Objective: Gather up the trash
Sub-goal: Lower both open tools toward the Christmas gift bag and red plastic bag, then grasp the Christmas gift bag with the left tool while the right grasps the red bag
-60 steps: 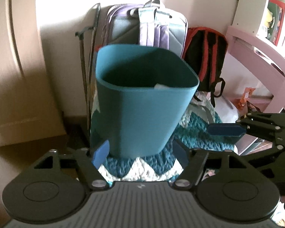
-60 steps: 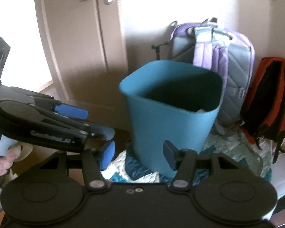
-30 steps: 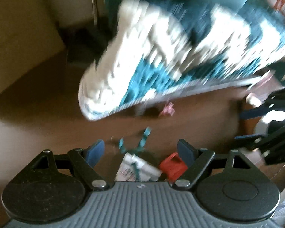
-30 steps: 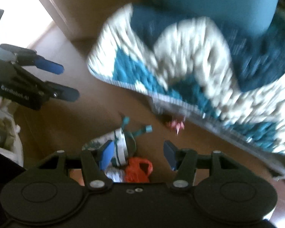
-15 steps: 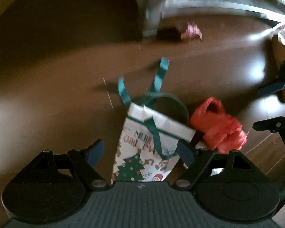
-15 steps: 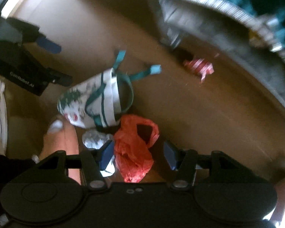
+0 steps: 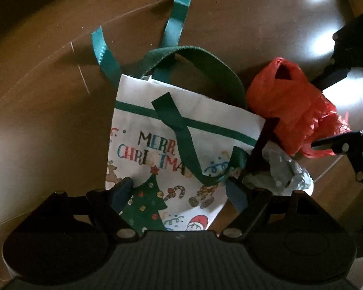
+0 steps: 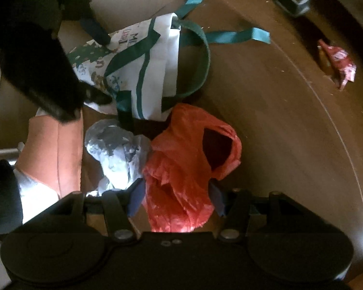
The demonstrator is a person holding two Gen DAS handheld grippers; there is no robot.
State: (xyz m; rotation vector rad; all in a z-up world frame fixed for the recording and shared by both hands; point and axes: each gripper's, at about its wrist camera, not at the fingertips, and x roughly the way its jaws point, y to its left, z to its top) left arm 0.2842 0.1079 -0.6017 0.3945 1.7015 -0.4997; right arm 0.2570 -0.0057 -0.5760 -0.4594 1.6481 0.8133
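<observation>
Floor (image 7: 48,111): dark brown, glossy; carries all the trash seen.
Left tool (image 7: 179,191): points steeply down over the gift bag; jaws apart, blue pads on either side of the bag's lower half, neither pad seen pressing. In the right wrist view it shows as a dark shape at upper left (image 8: 98,66).
Gift bag (image 7: 181,149): white paper, lying flat, "MERRY CHRISTMAS" print with a green tree; dark green handle (image 7: 200,62) looped out of its mouth; teal ribbon ends (image 7: 176,24) spread on the floor beyond it.
Crumpled grey-white wrapper (image 8: 116,149): just right of the gift bag, touching the red bag.
Red plastic bag (image 8: 186,169): crumpled, mouth gaping; right of the wrapper, near the gift bag's corner.
Right tool (image 8: 176,195): points steeply down; jaws apart, straddling the lower part of the red plastic bag; whether the pads touch the film cannot be told.
Red candy wrapper (image 8: 338,60): alone on the floor, well apart from the pile, far right.
Person: a foot (image 8: 55,149) at the left edge of the right wrist view, beside the grey-white wrapper.
</observation>
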